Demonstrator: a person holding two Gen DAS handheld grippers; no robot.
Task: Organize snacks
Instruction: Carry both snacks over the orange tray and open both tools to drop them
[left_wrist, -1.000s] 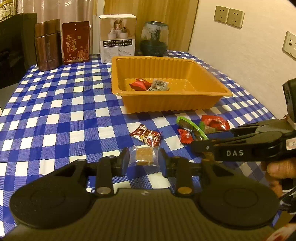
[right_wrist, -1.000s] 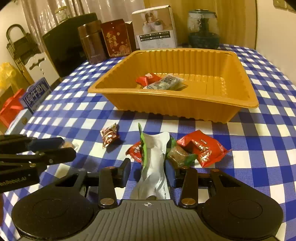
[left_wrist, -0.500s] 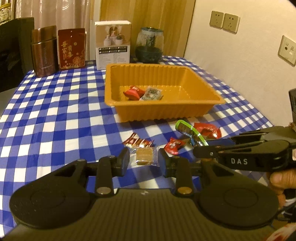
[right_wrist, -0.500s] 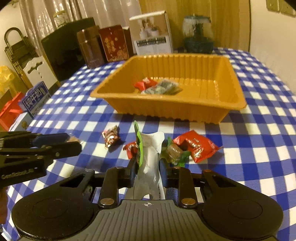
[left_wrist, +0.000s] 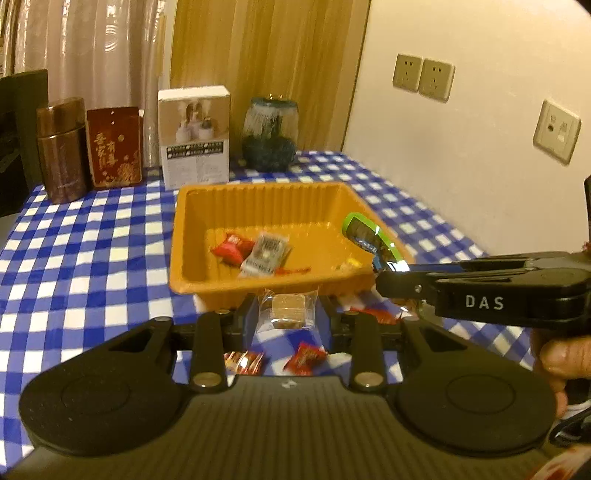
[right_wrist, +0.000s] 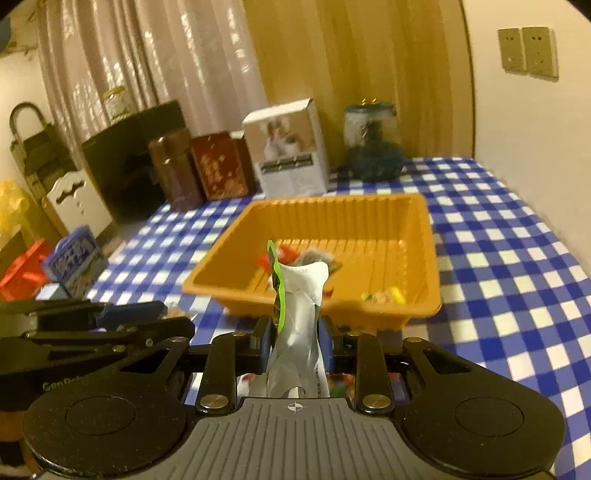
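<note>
My left gripper (left_wrist: 287, 312) is shut on a clear-wrapped brown biscuit (left_wrist: 288, 309), held in the air just short of the orange tray (left_wrist: 258, 197). My right gripper (right_wrist: 293, 334) is shut on a green-edged silver snack packet (right_wrist: 299, 295); from the left wrist view that packet (left_wrist: 364, 232) pokes over the tray's right rim. Inside the tray lie a red candy (left_wrist: 231, 245), a grey-white sachet (left_wrist: 264, 254) and a small yellow sweet (left_wrist: 351, 263). On the checked cloth below my left gripper are two red candies (left_wrist: 304, 358) (left_wrist: 243, 362).
At the table's back stand a brown canister (left_wrist: 61, 153), a red box (left_wrist: 114, 146), a white box (left_wrist: 194, 136) and a dark glass jar (left_wrist: 269, 134). A wall with sockets (left_wrist: 423, 77) runs along the right. A person's fingers (left_wrist: 561, 358) hold the right gripper's handle.
Both grippers rose off the cloth with their snacks and came nearer the tray. The right gripper's jaws closed onto the silver packet. The loose candies stayed on the cloth.
</note>
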